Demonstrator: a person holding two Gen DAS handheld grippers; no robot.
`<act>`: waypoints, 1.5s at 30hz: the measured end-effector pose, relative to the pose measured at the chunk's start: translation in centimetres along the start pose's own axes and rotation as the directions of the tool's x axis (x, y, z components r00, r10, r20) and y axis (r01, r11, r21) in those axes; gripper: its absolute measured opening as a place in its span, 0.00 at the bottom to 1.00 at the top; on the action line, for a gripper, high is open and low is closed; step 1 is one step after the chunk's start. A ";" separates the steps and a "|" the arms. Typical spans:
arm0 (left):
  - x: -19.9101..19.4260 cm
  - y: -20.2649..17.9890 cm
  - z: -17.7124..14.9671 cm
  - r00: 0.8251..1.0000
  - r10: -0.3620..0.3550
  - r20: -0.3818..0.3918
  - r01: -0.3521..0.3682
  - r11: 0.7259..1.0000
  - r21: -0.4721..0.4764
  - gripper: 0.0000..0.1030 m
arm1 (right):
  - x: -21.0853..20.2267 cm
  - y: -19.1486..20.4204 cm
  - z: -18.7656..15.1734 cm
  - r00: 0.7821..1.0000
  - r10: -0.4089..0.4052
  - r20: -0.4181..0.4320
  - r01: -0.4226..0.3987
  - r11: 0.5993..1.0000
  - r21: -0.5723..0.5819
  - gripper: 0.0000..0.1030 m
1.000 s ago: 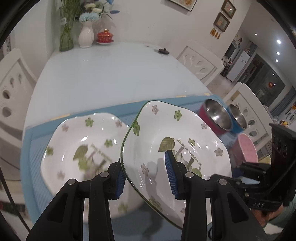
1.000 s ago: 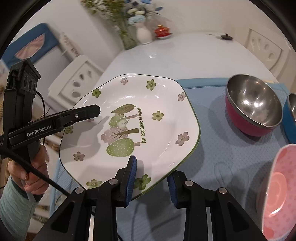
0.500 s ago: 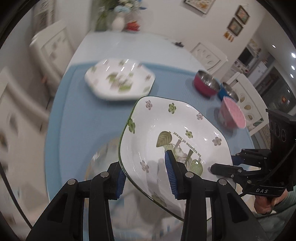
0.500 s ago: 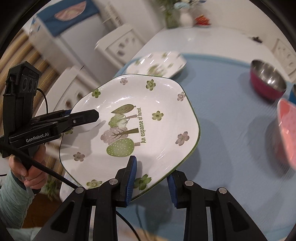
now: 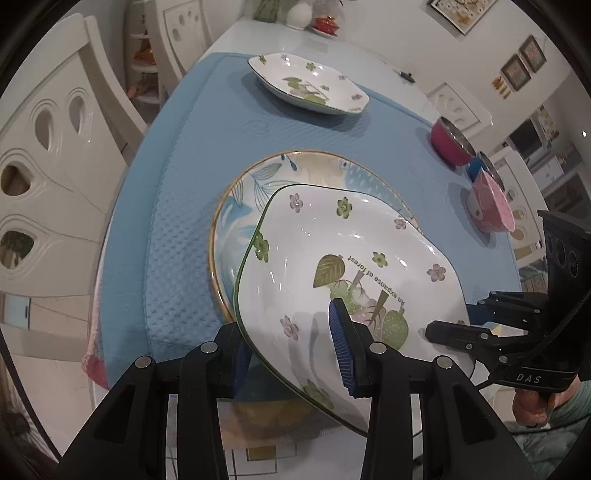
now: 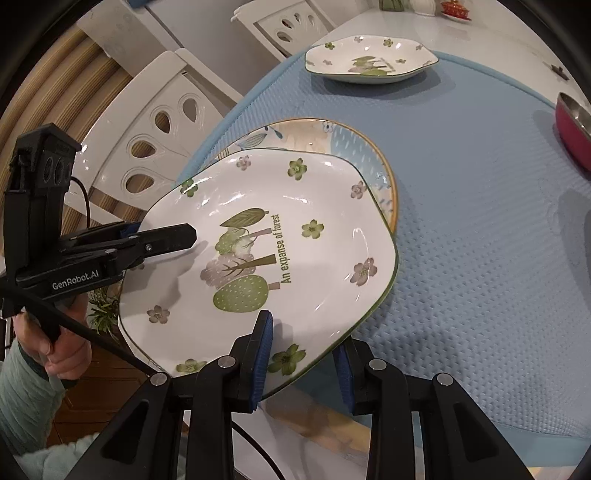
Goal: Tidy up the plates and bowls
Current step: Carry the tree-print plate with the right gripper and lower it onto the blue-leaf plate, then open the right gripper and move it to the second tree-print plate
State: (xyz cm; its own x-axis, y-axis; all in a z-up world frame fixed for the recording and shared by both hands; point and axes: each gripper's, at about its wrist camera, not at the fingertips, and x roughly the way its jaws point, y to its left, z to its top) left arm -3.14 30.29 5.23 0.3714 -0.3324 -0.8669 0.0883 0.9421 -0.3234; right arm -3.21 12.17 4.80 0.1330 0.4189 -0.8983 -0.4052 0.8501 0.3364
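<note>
Forest-print plate point(image 6: 258, 240) is clamped at opposite rims by left gripper point(image 5: 291, 350) and right gripper point(image 6: 303, 365) — above a gold-rimmed plate point(image 5: 236, 206) on blue quilted mat point(image 5: 177, 229); white table point(image 5: 258, 33), white chairs point(image 5: 48, 147) alongside.

White plate point(image 6: 258, 236) with thin green rim is printed with green and mauve flowers, trees and green lettering; same pattern is seen on far plate point(image 5: 310, 83). Round plate point(image 5: 251, 184) underneath is gold-rimmed with pale blue leaves and beige patches. Mat point(image 6: 480, 229) is dimpled light blue, gripper pads point(image 5: 341, 345) ribbed blue on black, bowls magenta point(image 5: 448, 147), blue point(image 5: 476, 168) and pink point(image 5: 493, 208).
</note>
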 end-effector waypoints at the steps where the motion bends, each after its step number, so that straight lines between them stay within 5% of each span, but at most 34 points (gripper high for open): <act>1: 0.0 0.1 0.0 1.000 -0.004 0.006 0.004 1.000 -0.008 0.34 | 0.0 0.1 0.4 1.000 -0.006 0.006 0.006 1.000 0.000 0.30; 13: -0.5 1.2 0.4 1.000 0.027 0.015 -0.026 0.998 -0.064 0.34 | -1.6 0.3 0.7 1.000 -0.024 0.003 0.024 1.000 0.005 0.30; 19: -3.7 3.1 1.8 0.990 0.090 0.112 -0.077 0.991 -0.114 0.35 | -3.0 2.1 0.4 1.000 0.012 0.001 -0.012 0.998 -0.066 0.30; 32: -5.7 1.4 6.0 0.981 0.067 0.182 -0.060 0.997 -0.042 0.36 | -9.6 -0.3 4.8 0.984 -0.022 0.179 0.017 0.999 0.030 0.30; 36: -6.1 0.5 8.4 0.980 0.058 0.192 -0.058 0.998 -0.004 0.47 | -11.3 -1.5 5.9 0.973 -0.045 0.225 0.030 0.997 0.072 0.56; 39: -6.6 0.2 10.2 0.975 0.049 0.215 -0.050 0.999 0.001 0.66 | -12.6 -2.7 6.9 0.962 -0.051 0.269 0.023 0.994 0.106 0.57; 45: -6.3 0.1 15.1 0.969 0.001 0.248 -0.003 1.000 0.011 0.68 | -13.7 -4.8 10.5 0.947 -0.069 0.315 0.014 0.985 0.173 0.57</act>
State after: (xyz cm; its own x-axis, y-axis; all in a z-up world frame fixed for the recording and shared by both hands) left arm 8.49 33.10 16.40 0.5893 -0.3107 -0.7458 0.0974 0.9437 -0.3162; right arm 6.41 5.67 18.41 0.4388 0.4382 -0.7845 -0.2407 0.8985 0.3672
